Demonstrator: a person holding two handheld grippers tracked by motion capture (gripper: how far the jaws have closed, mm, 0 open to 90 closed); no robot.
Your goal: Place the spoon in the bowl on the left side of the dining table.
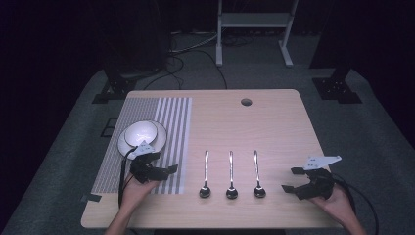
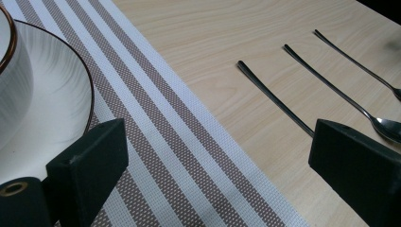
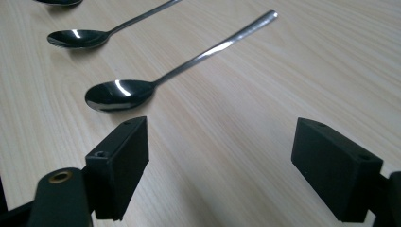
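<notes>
Right gripper view looks low along the table, and nearest to the lens its two black jaws stand spread wide with only bare wood between them; just past the left jaw lies the bowl of the nearest spoon, its handle running away up and to the right, with a second spoon beyond it. From the high view, the right gripper hovers near the table's front edge, just to the right of the three spoons, which lie side by side with bowls toward the person: the right spoon, the middle one and the left one. The left gripper sits over the near part of the striped placemat, and its own view shows its jaws likewise spread and empty, the mat under them. Farther back on the mat stands a white bowl on a plate. My reading is that the work is at its start, an approach to the spoons, most likely to carry one to the place setting, with nothing yet gripped. The next move would call for the right gripper to slide left and drop so its jaws straddle the thin handle of the right spoon, then close squarely; the metal is slim and slick, so a shallow or skewed pinch may let it spin.
</notes>
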